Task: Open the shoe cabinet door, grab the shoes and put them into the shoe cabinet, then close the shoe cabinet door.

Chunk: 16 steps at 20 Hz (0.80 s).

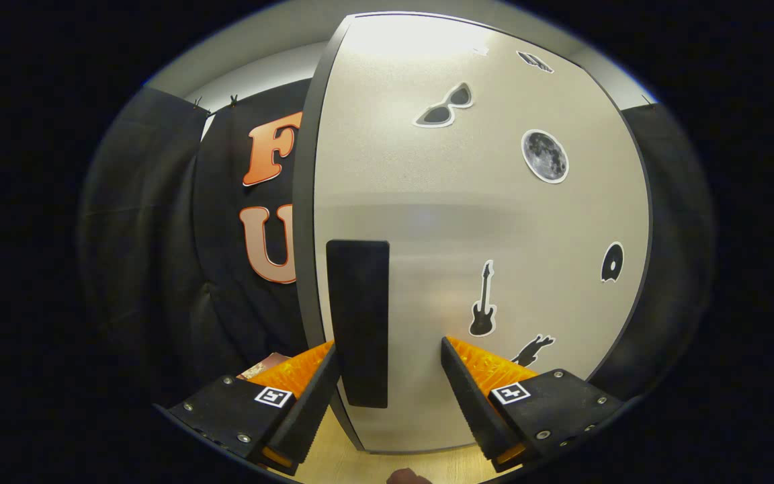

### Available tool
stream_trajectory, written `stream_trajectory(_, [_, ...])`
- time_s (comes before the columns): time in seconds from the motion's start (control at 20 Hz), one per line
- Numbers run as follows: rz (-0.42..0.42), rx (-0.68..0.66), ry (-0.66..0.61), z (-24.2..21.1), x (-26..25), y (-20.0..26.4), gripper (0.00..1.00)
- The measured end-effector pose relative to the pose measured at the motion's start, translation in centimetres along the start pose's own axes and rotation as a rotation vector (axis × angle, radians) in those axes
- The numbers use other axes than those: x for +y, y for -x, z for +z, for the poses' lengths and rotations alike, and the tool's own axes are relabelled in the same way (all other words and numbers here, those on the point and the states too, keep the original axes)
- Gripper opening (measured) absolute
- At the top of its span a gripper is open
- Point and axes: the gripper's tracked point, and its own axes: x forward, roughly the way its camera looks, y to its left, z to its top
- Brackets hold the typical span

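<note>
Facing the pale cabinet door (467, 269), the tool (390, 363) gapes astride its handle (358, 323).

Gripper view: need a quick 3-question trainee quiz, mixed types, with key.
1. True or false: the gripper is open.
2. What lies between the fingers? A) a shoe B) the handle C) the guitar sticker
3. Fill in: the moon sticker sits on the cabinet ___.

Key: 1 true, fingers spread to either side of the handle, not pressing it. 2 B. 3 door.
</note>
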Motion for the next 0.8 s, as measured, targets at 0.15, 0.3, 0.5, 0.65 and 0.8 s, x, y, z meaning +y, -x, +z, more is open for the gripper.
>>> stream_trajectory(0.15, [-0.02,-0.022,0.0,0.0,-0.1,-0.2,0.92])
stream_trajectory(0.3, [-0.023,-0.024,0.033,-0.3,0.4,-0.2,0.92])
stream_trajectory(0.5, [0.028,0.014,-0.001,-0.8,0.5,0.4,0.92])
stream_trajectory(0.65, [0.023,-0.002,0.002,-0.5,-0.2,2.7,0.93])
stream_trajectory(0.8, [0.027,-0.024,0.032,0.2,0.6,4.7,0.93])
